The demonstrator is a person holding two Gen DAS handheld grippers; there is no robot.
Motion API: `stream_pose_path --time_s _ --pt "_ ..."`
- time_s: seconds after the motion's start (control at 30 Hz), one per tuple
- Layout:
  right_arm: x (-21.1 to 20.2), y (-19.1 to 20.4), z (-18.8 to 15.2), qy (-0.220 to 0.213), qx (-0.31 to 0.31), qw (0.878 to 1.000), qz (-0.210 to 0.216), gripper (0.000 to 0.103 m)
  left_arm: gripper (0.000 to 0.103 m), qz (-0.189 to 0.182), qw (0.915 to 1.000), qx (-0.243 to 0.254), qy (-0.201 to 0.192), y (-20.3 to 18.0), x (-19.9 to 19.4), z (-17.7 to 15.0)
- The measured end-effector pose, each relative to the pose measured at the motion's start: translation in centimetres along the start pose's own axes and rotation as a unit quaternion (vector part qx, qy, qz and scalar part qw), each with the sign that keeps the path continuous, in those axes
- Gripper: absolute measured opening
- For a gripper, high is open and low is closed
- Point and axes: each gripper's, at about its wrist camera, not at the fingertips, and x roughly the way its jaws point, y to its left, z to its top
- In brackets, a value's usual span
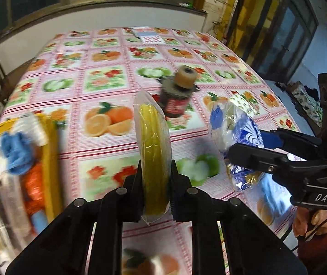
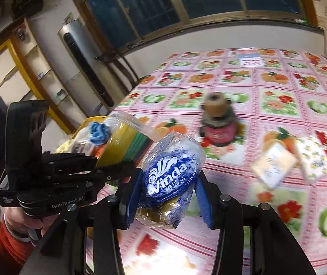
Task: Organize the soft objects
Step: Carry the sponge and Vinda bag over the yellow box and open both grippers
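Observation:
My left gripper is shut on a clear bag with a yellow sponge-like pad, held edge-on above the table. The same yellow bag shows left of centre in the right wrist view. My right gripper is shut on a blue and white Vinda tissue pack, lifted off the table. In the left wrist view that tissue pack hangs to the right in the right gripper.
A yellow-rimmed container at the left holds blue, orange and white soft items. A dark jar with a tan lid stands mid-table. A floral tissue pack and a pale packet lie at the right on the fruit-print tablecloth.

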Motion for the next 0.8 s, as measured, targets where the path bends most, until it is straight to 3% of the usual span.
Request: stream_pose_path --time_s 0.2,0.37,0.57,0.8 --pt "4.0 6.7 1.6 0.012 -0.043 0.998 0.042 0.046 0.015 0.058 0.9971 -0.044 -0.024 6.5 -4.2 -1.9" --pt "8.4 11.5 2.5 0.029 -0.069 0.995 0.059 0.046 0.015 0.113 0.9891 -0.085 -0.042 12.3 -6.8 -3.4" --pt "13.5 14.7 2.7 0.055 -0.084 0.993 0.056 0.046 0.015 0.136 0.9827 -0.119 -0.042 17.3 -7.6 -4.9" --pt "17.1 15.6 2.2 0.082 -0.083 0.992 0.056 0.046 0.015 0.151 0.9786 -0.136 -0.033 20.1 -6.6 -6.2"
